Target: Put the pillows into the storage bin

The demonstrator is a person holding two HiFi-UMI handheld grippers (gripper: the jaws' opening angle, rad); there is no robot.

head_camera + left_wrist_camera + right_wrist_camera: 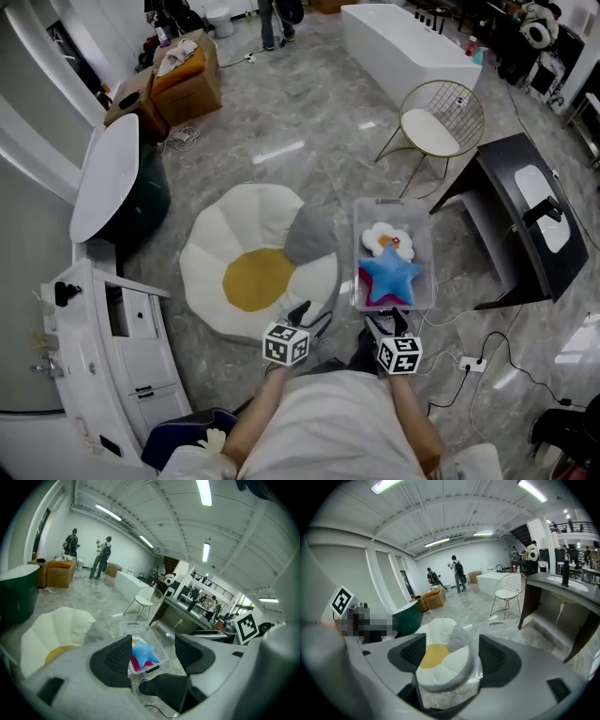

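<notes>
A clear storage bin (360, 255) stands on the floor and holds a blue star pillow (390, 274) and a white flower pillow (386, 238), with something pink under the star. To its left lies a big egg-shaped cushion (255, 267), white with a yellow middle and a grey patch. My left gripper (302, 316) hangs open and empty near the cushion's front edge. In the left gripper view the star pillow (143, 652) shows between the spread jaws. My right gripper (387, 324) is open and empty just in front of the bin. In the right gripper view the egg cushion (440, 665) shows between its jaws.
A gold wire chair (439, 120) and a black desk (525, 211) stand behind and to the right of the bin. A white bathtub (403, 47) and cardboard boxes (183, 75) lie farther back. At the left are a dark green tub (117, 178) and a white cabinet (103, 347). A power strip (472, 364) with cables lies at the right.
</notes>
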